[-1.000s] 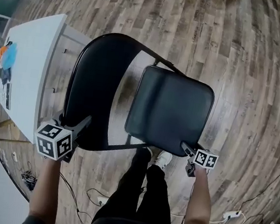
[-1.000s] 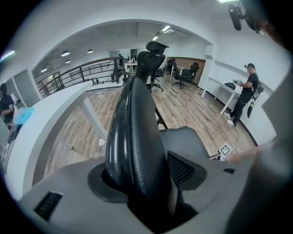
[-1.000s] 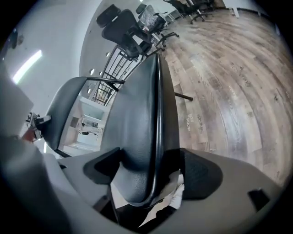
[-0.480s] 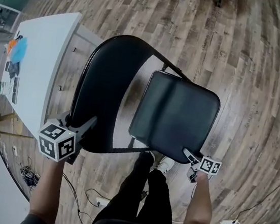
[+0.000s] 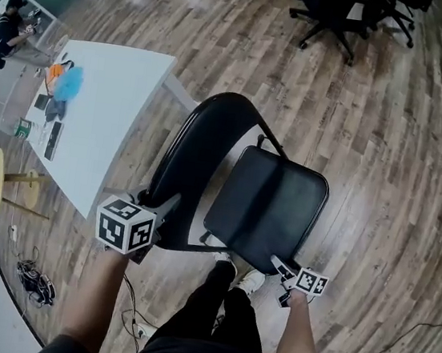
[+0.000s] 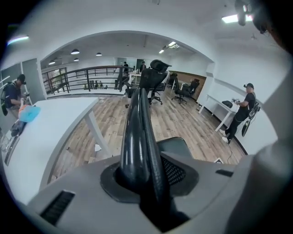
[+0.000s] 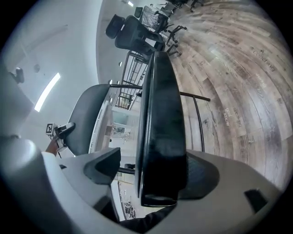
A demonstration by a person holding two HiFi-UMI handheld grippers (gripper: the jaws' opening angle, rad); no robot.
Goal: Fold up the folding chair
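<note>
The black folding chair stands on the wood floor in front of me. Its curved backrest [image 5: 200, 153] is at the left and its padded seat [image 5: 269, 206] at the right. My left gripper [image 5: 167, 203] sits over the backrest's top edge. In the left gripper view the glossy backrest edge [image 6: 137, 128] runs between the jaws of that gripper [image 6: 146, 178], which are closing and press on it. My right gripper [image 5: 280, 266] is at the seat's near edge. In the right gripper view the seat [image 7: 160, 128] lies between the wide jaws of the right gripper [image 7: 151, 176], with a gap beside one finger [image 7: 103, 167].
A white table [image 5: 100, 115] stands left of the chair with small items at its far end. Black office chairs [image 5: 340, 10] are at the back. A person [image 5: 7, 18] stands far left, another [image 6: 242, 109] by a desk. Cables [image 5: 30, 280] lie on the floor; my legs [image 5: 220, 309] are below the seat.
Both grippers have risen with the chair's backrest and seat edge. The left jaws have closed in on the backrest. The head view has tipped up and shows more of the room.
</note>
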